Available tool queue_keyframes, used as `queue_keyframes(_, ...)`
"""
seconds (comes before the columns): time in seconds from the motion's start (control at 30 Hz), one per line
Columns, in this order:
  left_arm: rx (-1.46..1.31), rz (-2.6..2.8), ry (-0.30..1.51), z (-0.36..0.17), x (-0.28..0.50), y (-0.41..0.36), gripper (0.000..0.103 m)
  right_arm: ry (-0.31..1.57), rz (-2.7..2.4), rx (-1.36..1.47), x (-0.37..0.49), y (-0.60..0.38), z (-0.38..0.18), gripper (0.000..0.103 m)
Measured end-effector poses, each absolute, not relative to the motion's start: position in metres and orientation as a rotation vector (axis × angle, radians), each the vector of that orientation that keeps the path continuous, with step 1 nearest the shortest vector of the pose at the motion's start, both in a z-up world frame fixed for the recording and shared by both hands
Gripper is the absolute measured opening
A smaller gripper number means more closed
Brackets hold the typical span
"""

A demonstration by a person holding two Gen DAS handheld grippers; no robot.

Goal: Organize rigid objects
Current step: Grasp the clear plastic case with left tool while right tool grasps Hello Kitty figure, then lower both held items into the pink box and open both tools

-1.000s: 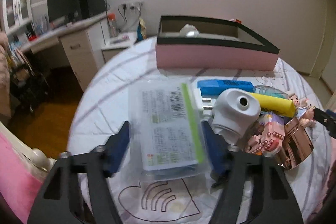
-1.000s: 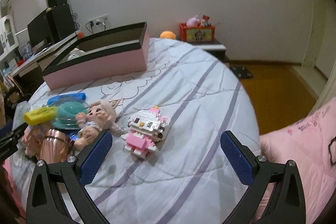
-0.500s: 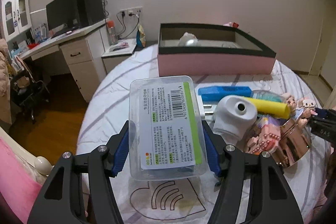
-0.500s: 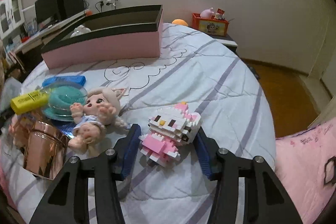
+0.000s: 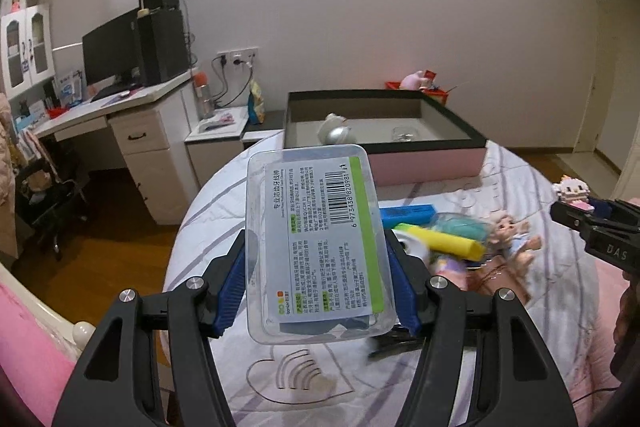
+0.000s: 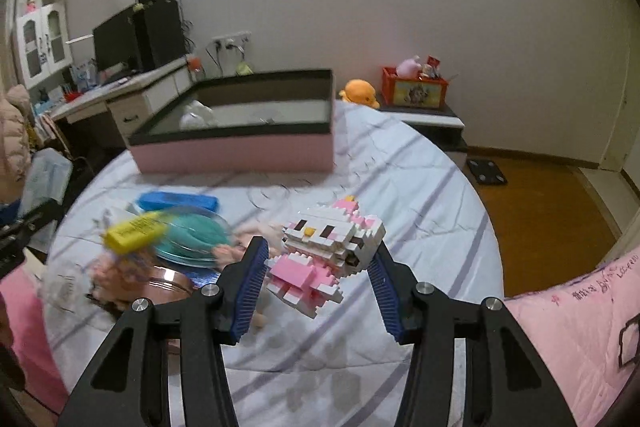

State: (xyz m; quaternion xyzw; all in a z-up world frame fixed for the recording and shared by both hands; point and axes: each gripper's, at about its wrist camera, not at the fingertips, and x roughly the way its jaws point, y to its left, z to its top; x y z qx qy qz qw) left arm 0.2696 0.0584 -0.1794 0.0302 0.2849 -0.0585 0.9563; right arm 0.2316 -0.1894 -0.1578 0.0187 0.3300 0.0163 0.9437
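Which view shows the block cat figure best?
Right wrist: the block cat figure sits centred and close, clamped in the right gripper. Left wrist shows it only small at the right edge.

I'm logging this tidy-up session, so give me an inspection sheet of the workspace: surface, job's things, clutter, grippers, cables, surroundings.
Surface: bed sheet, white with purple stripes.
Job's things: clear plastic case and brick cat figure, both lifted off the sheet; pink box, open, with a few items inside.
Clutter: blue case, yellow tube, teal dish, doll, copper cup, bunched together on the sheet.
Grippers: left gripper clamps the plastic case; right gripper clamps the cat figure.
Cables: plugged into the wall socket.
Surroundings: desk with monitor, red crate, wooden floor.
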Motion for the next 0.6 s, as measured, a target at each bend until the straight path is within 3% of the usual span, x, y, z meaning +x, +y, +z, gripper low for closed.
queue_keyframes(0.6, 0.089, -0.19, 0.564, -0.164, 0.265, 0.029, 0.063, 0.618, 0.164, 0.031, 0.225, -0.151, -0.133, 0.052)
